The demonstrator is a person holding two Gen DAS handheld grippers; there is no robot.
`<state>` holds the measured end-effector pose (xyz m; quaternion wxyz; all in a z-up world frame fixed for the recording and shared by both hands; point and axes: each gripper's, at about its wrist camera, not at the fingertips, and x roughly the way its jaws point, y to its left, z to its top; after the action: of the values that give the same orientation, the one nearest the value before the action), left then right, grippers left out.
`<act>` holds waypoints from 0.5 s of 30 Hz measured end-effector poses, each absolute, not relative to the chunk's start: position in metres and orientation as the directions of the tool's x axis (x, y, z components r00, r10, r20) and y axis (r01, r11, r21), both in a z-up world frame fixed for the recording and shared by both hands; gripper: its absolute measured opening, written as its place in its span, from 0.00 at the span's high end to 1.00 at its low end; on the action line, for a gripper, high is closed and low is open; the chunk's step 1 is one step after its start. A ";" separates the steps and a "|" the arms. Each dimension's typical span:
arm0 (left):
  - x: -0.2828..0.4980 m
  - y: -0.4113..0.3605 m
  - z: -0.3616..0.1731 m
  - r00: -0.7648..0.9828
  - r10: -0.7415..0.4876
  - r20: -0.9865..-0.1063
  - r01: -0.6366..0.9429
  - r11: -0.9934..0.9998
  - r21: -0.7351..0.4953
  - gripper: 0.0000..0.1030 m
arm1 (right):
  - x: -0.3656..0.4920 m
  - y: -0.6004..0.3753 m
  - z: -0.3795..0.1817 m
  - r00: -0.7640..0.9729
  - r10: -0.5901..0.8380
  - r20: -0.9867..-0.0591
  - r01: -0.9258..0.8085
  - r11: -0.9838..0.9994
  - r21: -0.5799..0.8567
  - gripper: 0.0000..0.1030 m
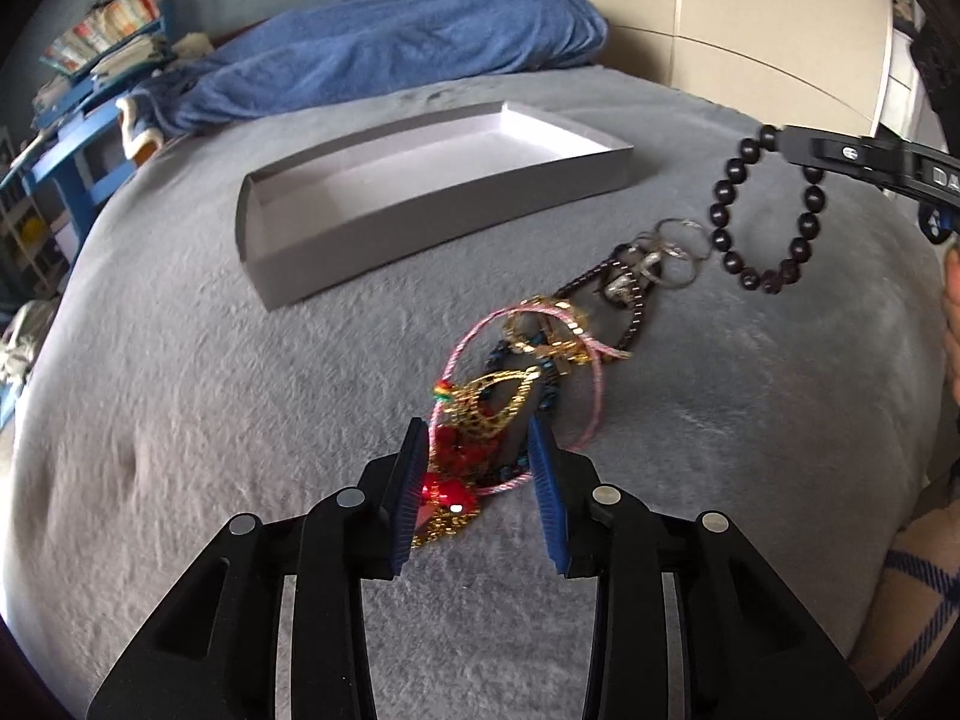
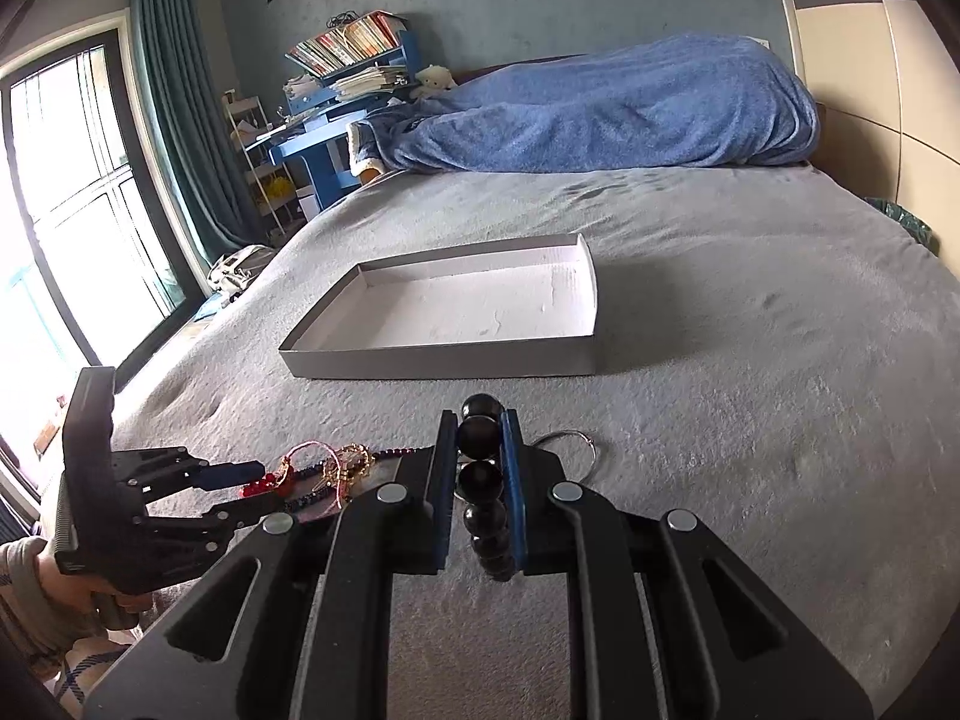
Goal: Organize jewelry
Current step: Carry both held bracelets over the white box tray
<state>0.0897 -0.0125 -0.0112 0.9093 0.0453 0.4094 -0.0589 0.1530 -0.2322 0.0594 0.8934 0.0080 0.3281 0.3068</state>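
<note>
A pile of jewelry point(image 1: 540, 354) lies on the grey bedspread: gold chains, a pink cord loop, dark bead strands, silver rings point(image 1: 675, 252) and red beads point(image 1: 459, 450). My left gripper point(image 1: 480, 444) is open, its blue pads on either side of the red beads and gold pendant. My right gripper point(image 2: 480, 438) is shut on a black bead bracelet point(image 2: 480, 468), which hangs from its tips above the pile in the left wrist view point(image 1: 762, 210). An empty shallow grey box point(image 1: 420, 180) sits farther back on the bed point(image 2: 456, 312).
A blue blanket point(image 2: 600, 102) is bundled at the head of the bed. A blue desk with books point(image 2: 348, 72) and a window point(image 2: 72, 210) stand to the left. A wardrobe point(image 1: 750, 12) stands on the right. A silver ring point(image 2: 570, 447) lies by the right gripper.
</note>
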 end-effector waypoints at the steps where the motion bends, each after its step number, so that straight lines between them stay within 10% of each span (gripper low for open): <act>1: 0.090 -0.010 -0.011 0.657 -0.075 -0.750 0.136 0.990 0.021 0.74 | 0.153 -0.232 0.059 0.596 0.554 -0.581 -0.543 0.812 0.216 0.86; 4: 0.087 -0.005 -0.007 0.671 -0.084 -0.737 0.126 0.992 0.002 0.92 | 0.153 -0.233 0.058 0.595 0.554 -0.583 -0.541 0.812 0.220 0.86; 15: 0.068 0.002 0.042 0.765 -0.125 -0.632 0.140 0.990 -0.026 0.92 | 0.150 -0.233 0.065 0.604 0.560 -0.566 -0.543 0.810 0.223 0.86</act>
<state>0.0676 0.0021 0.0421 0.9393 0.0116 0.3356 -0.0706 0.1496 -0.2330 0.0647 0.8956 0.0140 0.3209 0.3079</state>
